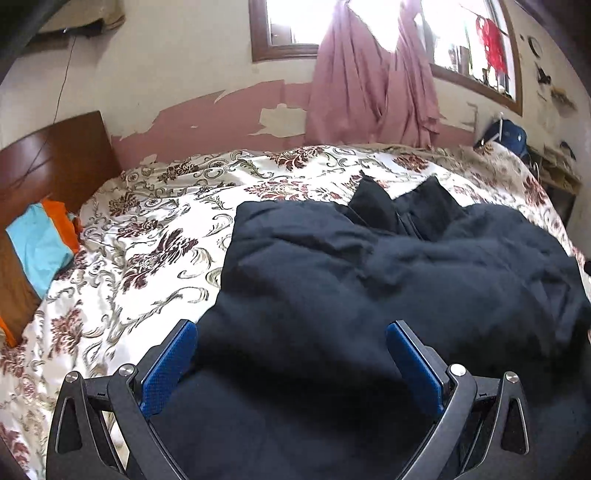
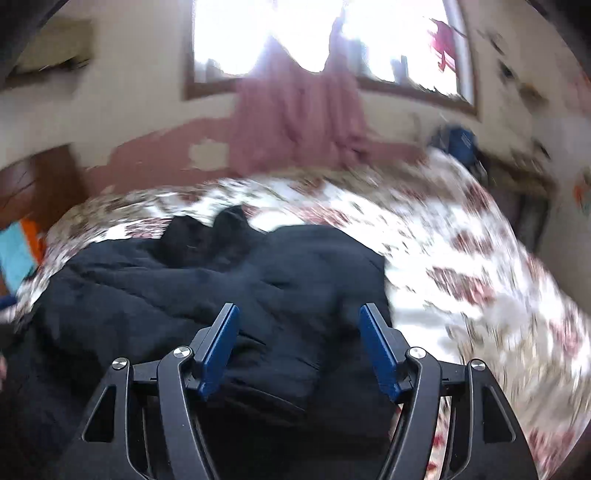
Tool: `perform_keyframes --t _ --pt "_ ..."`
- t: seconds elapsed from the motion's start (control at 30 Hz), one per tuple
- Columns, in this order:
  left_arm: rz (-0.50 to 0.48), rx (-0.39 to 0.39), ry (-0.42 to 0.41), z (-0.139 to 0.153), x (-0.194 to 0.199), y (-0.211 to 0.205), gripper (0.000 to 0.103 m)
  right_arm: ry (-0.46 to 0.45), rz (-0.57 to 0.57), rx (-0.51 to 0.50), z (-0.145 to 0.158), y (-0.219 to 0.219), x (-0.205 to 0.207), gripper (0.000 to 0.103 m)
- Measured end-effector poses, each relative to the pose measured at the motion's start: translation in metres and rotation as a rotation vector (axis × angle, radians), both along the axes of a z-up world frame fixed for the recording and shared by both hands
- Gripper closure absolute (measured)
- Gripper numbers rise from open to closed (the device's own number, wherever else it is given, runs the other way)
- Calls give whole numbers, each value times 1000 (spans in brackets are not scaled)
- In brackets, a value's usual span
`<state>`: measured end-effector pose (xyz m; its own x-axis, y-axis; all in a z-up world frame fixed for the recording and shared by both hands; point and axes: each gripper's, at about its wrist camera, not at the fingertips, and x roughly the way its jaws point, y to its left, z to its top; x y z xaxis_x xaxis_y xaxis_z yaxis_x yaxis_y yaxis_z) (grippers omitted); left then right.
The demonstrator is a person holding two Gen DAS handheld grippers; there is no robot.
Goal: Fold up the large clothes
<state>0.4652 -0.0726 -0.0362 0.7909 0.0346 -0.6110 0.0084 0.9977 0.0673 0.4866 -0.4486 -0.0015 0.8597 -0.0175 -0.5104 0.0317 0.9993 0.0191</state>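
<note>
Right tool [image 2: 299, 347]: 2 blue pads apart, nothing between them, above a dark navy garment [image 2: 207, 291] lying rumpled on a bed with a floral cover [image 2: 461, 258]. Behind: pink curtain [image 2: 299, 118], bright window [image 2: 236, 37], peeling wall. View blurred.

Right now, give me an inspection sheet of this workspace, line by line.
Surface: bed with floral bedspread, rumpled.
Job's things: dark navy garment lies bunched on the bedspread, collar end toward the wall, not neatly folded.
Clutter: turquoise and orange cloth by the wooden headboard; blue bag at the far corner.
Grippers: left gripper open above the garment, nothing between its pads; right gripper open over the garment, holding nothing; that view is blurred.
Cables: thin wire hanging down the wall above the headboard.
Surroundings: window with pink curtains, peeling pink wall paint, red clothing hanging outside.
</note>
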Motion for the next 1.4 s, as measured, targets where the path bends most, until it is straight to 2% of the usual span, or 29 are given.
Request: perform_keyframes --t 0.1,0.17,0.23,0.3,0.53,0.63,0.73,0.87,0.97,1.07,1.13,1.2,1.33,1.4 --pt "-51 -34 49 -12 19 -2 0 90 124 21 -13 22 23 41" --pt "-52 -16 105 -29 30 -7 0 162 123 -2 -29 29 39 41" --pt "-61 20 111 -38 31 -13 0 215 117 30 -48 25 52 40" --pt "-59 60 97 -45 29 -19 0 223 120 44 -54 22 55 40" --pt "-43 128 94 -59 28 -29 0 202 120 -15 -69 29 54 37" --pt "-47 86 121 -52 29 -22 0 204 161 23 -64 25 49 29" --pt "-83 25 191 -31 32 -12 0 228 191 59 -44 21 50 29" --pt "-138 -28 159 11 46 -3 0 184 233 68 2 14 70 25" --pt "-158 -81 132 33 76 -5 0 207 243 130 17 11 111 23" --pt "-169 -102 124 40 121 -20 0 250 210 190 18 9 168 23" --pt "-171 -106 134 37 151 -36 0 274 189 249 14 9 208 22" --pt "-159 -147 155 30 191 -51 0 293 169 326 7 8 242 23" --pt "-98 -252 194 10 249 -66 1 296 94 442 -15 13 285 23" --pt "-73 -281 197 2 269 -73 1 315 64 505 -30 15 300 23"
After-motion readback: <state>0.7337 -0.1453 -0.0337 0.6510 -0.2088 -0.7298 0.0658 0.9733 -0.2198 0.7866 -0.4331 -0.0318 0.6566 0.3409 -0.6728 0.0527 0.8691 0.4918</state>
